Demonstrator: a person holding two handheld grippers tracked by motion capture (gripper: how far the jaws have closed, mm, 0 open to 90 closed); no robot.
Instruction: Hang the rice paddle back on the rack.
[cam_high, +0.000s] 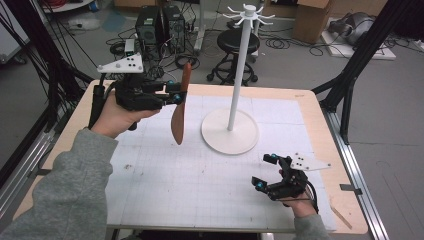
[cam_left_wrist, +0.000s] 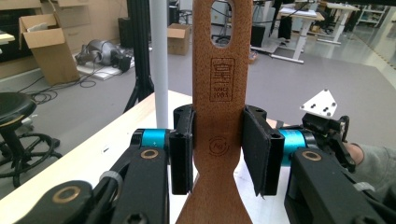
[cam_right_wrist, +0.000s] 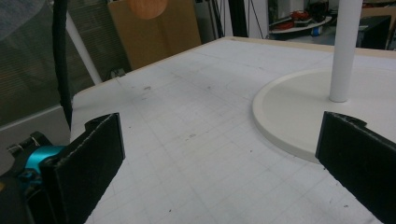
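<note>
The wooden spatula (cam_high: 179, 102) was pinched by the left gripper (cam_high: 176, 93); the right gripper (cam_high: 265, 172) sat wide open, empty. It could slip and miss a hook on the white stand (cam_high: 239, 70).

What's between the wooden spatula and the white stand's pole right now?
Nothing. In the high view the wooden spatula, held by the left gripper, hangs left of the white stand's pole; below that gap are the bare gridded mat and the stand's round base.

sleeve (cam_high: 65, 185): grey | fingers (cam_left_wrist: 181, 149): black pads | joints: blue | plates: grey three-cornered
</note>
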